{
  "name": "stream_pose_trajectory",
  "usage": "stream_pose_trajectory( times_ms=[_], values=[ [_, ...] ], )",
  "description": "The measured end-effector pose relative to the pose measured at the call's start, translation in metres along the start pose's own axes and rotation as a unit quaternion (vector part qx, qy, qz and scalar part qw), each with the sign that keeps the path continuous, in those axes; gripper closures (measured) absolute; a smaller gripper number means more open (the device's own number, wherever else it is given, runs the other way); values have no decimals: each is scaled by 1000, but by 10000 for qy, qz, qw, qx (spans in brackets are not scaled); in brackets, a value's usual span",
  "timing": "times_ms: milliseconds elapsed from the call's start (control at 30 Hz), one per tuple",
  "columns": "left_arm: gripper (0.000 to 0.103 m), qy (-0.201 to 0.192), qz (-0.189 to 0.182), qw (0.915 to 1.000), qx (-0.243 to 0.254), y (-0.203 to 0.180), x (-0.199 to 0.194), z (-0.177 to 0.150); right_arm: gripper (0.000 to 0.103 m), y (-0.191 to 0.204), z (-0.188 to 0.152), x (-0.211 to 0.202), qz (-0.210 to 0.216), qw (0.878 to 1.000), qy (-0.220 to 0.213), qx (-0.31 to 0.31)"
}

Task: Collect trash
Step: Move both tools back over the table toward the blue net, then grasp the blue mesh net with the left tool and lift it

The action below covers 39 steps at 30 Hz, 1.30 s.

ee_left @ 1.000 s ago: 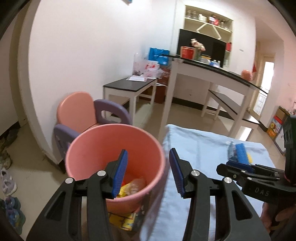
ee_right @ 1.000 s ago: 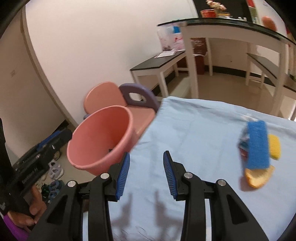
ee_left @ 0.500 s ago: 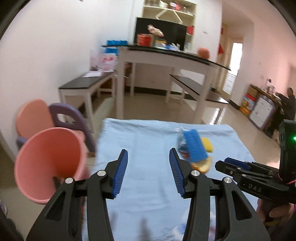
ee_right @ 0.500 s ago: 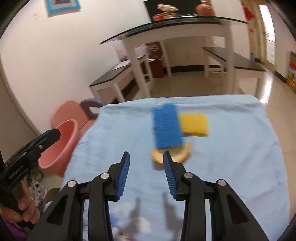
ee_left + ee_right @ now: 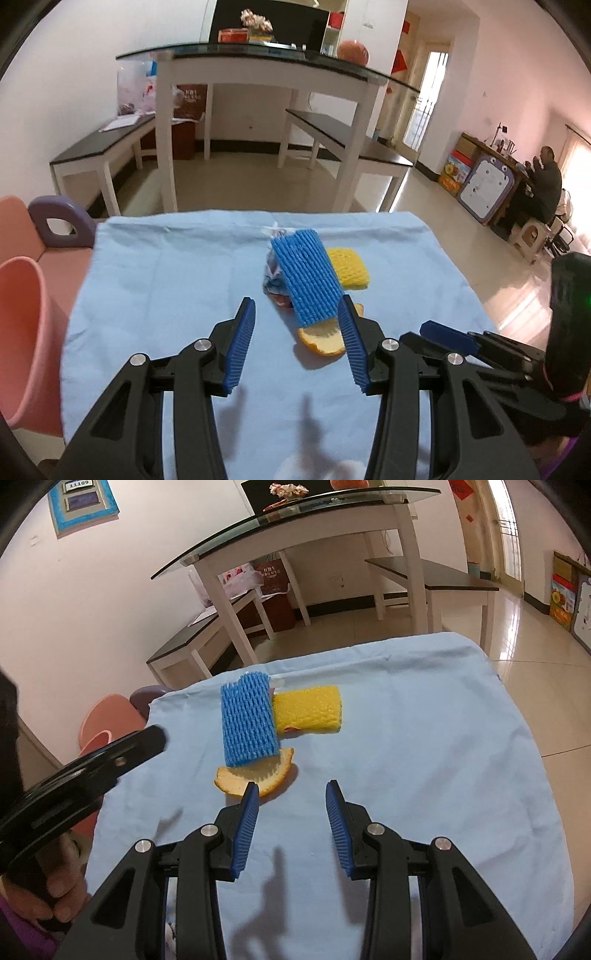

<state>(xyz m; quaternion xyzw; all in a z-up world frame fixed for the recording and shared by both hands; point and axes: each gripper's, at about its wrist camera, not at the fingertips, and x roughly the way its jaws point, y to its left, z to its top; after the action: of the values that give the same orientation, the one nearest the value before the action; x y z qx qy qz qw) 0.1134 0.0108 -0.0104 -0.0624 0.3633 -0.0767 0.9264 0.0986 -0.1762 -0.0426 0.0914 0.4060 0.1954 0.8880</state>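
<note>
- Carrier: I see a table draped in a pale blue cloth (image 5: pixel 155 280); all the trash lies near the middle of its far half.
- Blue foam mesh fruit sleeve (image 5: pixel 308 277): lies on top of the pile, its near end resting on the orange peel, its far end closest to the table's far edge.
- Yellow foam mesh fruit sleeve (image 5: pixel 308 709): lies flat on the cloth, touching the blue one's right side.
- Curved piece of orange peel (image 5: pixel 258 775): nearest of the pile to my grippers, partly under the blue sleeve.
- Crumpled clear plastic wrapper (image 5: pixel 273 273): tucked under the blue sleeve's left side; its contents are unclear.
- Left gripper (image 5: pixel 297 334): jaws released and wide apart, holding nothing; in its own view the peel and the near end of the blue sleeve show between the blue pads.
- Right gripper (image 5: pixel 291 816): jaws parted and empty, over bare cloth just right of the peel.
- Pink plastic bucket (image 5: pixel 18 332): stands off the table's left edge, beside a pink and purple child's chair (image 5: pixel 55 225).
</note>
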Motion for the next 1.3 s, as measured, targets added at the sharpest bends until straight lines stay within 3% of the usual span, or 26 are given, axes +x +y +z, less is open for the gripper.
stream_pose_trajectory(
  times_ms=[433,867,900,1067,1300],
  values=[
    [56,411,49,9991,-76,0,57,1,66,-4,-10,16,-55,9998,202,7],
    [56,589,152,9981,-58,-5,77,0,66,-6,-13,30,-202,9990,395,0],
    [58,582,151,9982,-43,-6,78,0,66,-6,-14,30,-206,9990,403,2],
    [94,548,89,9985,-10,-9,76,-1,66,-6,-13,31,-217,9989,420,5],
    [97,286,-138,9994,-140,-3,51,0,66,-7,-14,33,-193,9989,421,30]
  ],
)
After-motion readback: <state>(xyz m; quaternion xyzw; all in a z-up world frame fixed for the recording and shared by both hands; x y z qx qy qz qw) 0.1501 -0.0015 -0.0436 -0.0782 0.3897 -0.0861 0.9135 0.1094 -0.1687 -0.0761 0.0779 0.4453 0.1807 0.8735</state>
